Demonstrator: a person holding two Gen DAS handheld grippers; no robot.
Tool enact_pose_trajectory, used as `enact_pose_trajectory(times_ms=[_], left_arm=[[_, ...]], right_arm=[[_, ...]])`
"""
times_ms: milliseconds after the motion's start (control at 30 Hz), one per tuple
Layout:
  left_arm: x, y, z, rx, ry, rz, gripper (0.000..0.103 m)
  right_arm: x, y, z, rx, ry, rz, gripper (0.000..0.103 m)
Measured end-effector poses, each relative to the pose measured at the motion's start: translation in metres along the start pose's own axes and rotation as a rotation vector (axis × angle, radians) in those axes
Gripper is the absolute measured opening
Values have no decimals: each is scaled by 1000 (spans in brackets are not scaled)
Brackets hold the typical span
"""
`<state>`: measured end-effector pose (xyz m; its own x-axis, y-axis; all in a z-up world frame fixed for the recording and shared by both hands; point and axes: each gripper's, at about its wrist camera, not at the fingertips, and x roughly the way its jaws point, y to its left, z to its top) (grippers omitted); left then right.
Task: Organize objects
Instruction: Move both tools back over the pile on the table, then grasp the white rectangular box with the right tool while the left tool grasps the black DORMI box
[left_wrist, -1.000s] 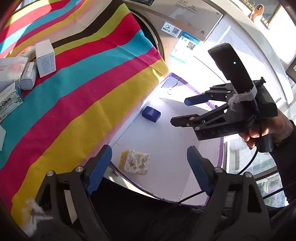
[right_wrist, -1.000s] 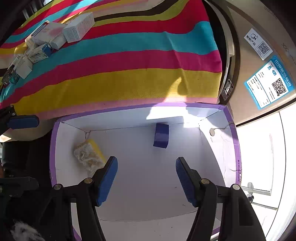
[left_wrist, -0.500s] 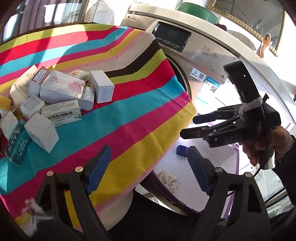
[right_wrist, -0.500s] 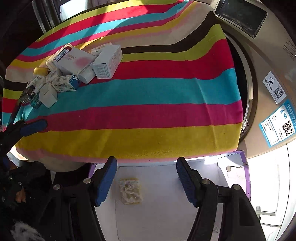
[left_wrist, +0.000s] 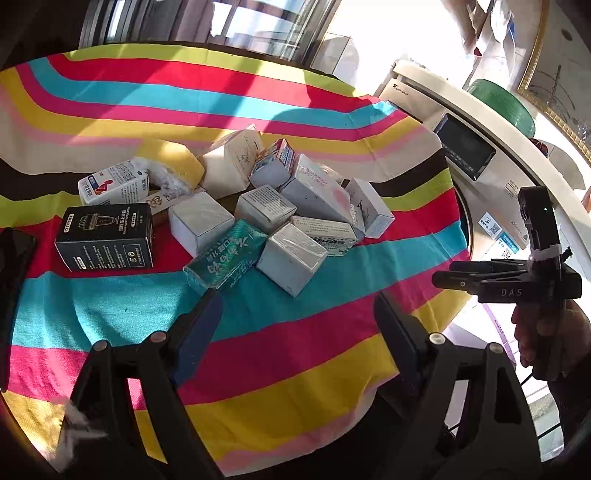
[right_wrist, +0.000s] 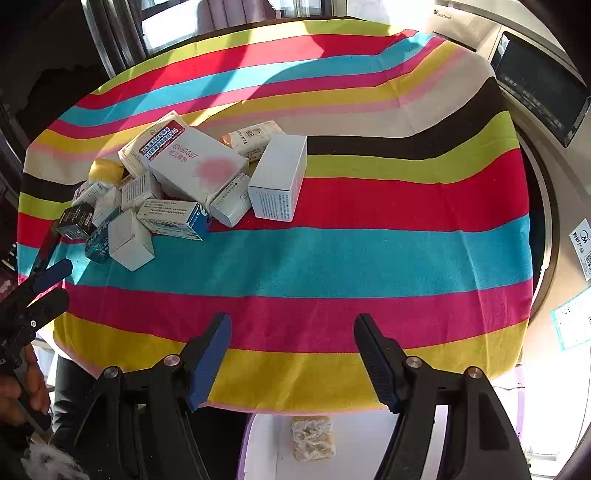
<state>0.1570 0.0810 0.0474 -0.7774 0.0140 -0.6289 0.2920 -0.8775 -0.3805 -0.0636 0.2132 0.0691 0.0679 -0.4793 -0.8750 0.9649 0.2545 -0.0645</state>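
Observation:
A pile of small cartons lies on the striped tablecloth (left_wrist: 295, 332): a black box (left_wrist: 105, 240), a teal box (left_wrist: 225, 258), several white boxes (left_wrist: 291, 258) and a yellow sponge (left_wrist: 177, 158). The pile also shows in the right wrist view (right_wrist: 184, 184). My left gripper (left_wrist: 295, 321) is open and empty, just short of the teal box. My right gripper (right_wrist: 291, 354) is open and empty over the table's near edge; it shows in the left wrist view (left_wrist: 458, 277). A purple-rimmed white box (right_wrist: 266, 443) below the table holds a yellow sponge (right_wrist: 314, 439).
A washing machine (left_wrist: 480, 155) stands right behind the table's right side. A green bowl (left_wrist: 506, 107) sits on top of it. A dark phone-like object (left_wrist: 14, 266) lies at the table's left edge. Windows are at the back.
Both grippers have risen from the floor box up to table height and now face the pile of cartons. Both stayed open and empty.

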Motion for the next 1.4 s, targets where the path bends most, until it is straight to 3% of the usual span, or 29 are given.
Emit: enact_pose_trajectory(times_ms=[233, 400, 733, 1167, 1400], left_arm=[[-19, 51, 7, -121, -94, 163, 96], [-17, 77, 17, -153, -111, 230, 98], [7, 107, 35, -172, -48, 350, 101], [21, 115, 34, -206, 10, 382, 101], [30, 114, 43, -206, 32, 386, 102]], right_arm=[[13, 20, 20, -31, -12, 20, 70], [17, 29, 33, -34, -36, 3, 78], [25, 22, 69, 29, -114, -25, 81], [70, -2, 98, 80, -75, -46, 82], [84, -3, 101, 47, -60, -10, 81]])
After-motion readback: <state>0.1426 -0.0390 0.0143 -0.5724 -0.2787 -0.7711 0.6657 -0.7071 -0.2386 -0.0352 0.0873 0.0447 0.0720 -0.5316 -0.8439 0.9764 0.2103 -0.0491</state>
